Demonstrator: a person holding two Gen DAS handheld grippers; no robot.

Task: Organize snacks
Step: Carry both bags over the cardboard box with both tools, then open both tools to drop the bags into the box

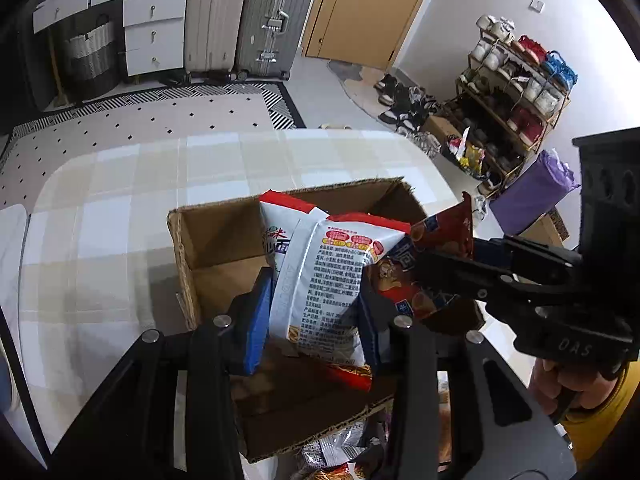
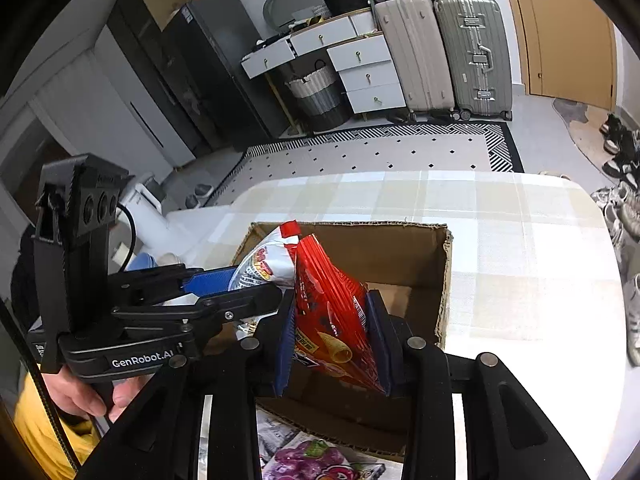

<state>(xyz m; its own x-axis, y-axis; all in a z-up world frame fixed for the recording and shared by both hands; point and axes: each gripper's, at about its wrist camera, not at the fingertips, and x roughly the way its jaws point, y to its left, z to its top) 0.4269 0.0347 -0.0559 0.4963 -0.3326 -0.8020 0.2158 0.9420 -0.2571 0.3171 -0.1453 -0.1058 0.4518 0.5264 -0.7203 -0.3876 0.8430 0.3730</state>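
My left gripper [image 1: 316, 312] is shut on a white noodle packet [image 1: 324, 280] with red ends, held over the open cardboard box [image 1: 212, 236]. My right gripper [image 2: 334, 332] is shut on a red snack bag [image 2: 332, 304], also over the box [image 2: 436, 280]. In the left wrist view the right gripper [image 1: 424, 264] comes in from the right with the red bag [image 1: 436, 236] beside the white packet. In the right wrist view the left gripper [image 2: 236, 292] comes in from the left with the white packet [image 2: 268, 264]. The box floor looks bare.
The box stands on a table with a checked cloth [image 1: 120, 208]. More snack packets lie on the table in front of the box [image 2: 320, 460] [image 1: 336, 452]. Beyond are a rug, suitcases [image 1: 248, 20], drawers and a shoe rack [image 1: 516, 92].
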